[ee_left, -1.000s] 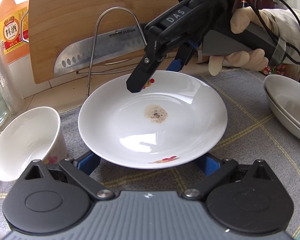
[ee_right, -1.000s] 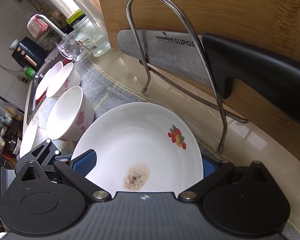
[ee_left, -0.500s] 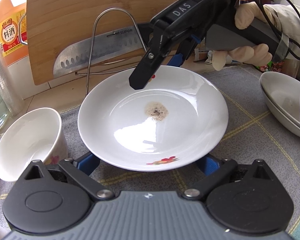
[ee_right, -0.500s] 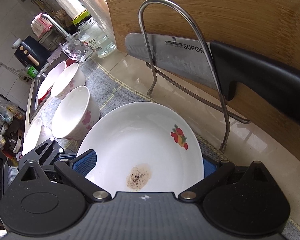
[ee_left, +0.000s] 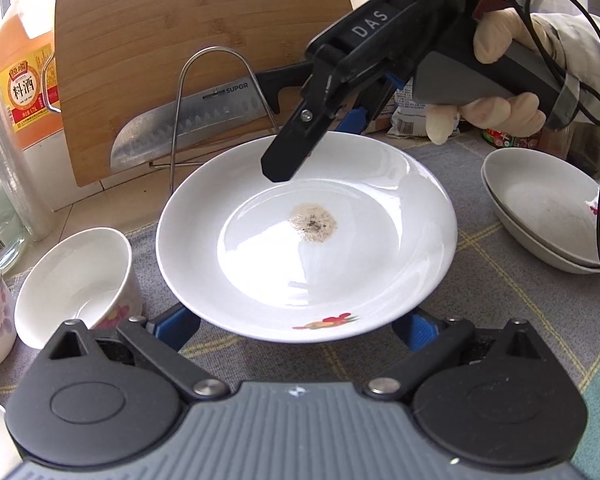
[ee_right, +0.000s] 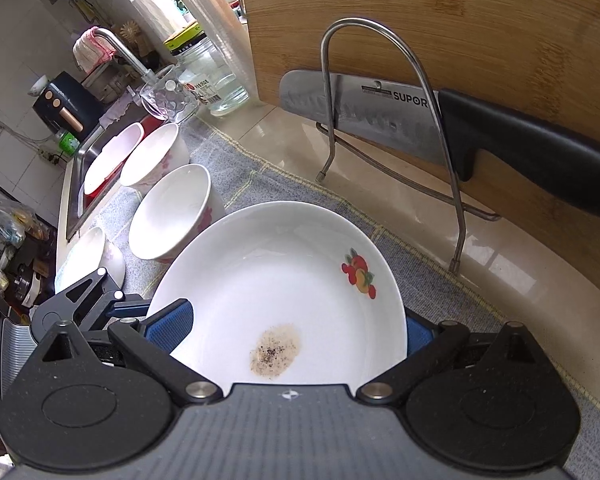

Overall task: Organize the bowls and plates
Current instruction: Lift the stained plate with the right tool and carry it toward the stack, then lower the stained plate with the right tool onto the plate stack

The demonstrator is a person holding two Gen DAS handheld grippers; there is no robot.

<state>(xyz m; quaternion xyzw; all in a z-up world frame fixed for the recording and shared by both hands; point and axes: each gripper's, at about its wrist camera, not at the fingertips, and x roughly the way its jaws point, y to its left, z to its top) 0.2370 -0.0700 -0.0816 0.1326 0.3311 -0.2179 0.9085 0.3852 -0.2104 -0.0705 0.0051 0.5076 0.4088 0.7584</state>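
One white plate (ee_left: 360,248), w/ a fruit pic on the rim & a brown stain (ee_left: 313,222) in the middle, sits right in front of both tools. It looks hard & stiff, not too heavy, but shiny & slick, so it may slip, & it would prob break if dropped. Best spot to hold is the thin rim, pinched top & bottom, not the smooth middle. The left gripper (ee_left: 296,330) is wide open, its blue pads far apart under the plate's near rim; can't tell if they touch it. The right gripper (ee_left: 318,142) is at the far rim, opposite the left tool, one finger over the plate & one behind the rim, w/ a big gap, so it looks open & not pinching yet. The plate is over a grey mat (ee_left: 500,300); can't tell if it rests on it. Count: 1 plate here, 2 shallow dishes (ee_left: 540,208) stacked to the right of the left tool, & 4 bowls (ee_right: 172,208) in a row to the left of the right tool, the last ones partly hid. Past the plate, ahead of the left tool, 1 knife (ee_left: 188,124) leans by 1 wood board (ee_left: 180,40).
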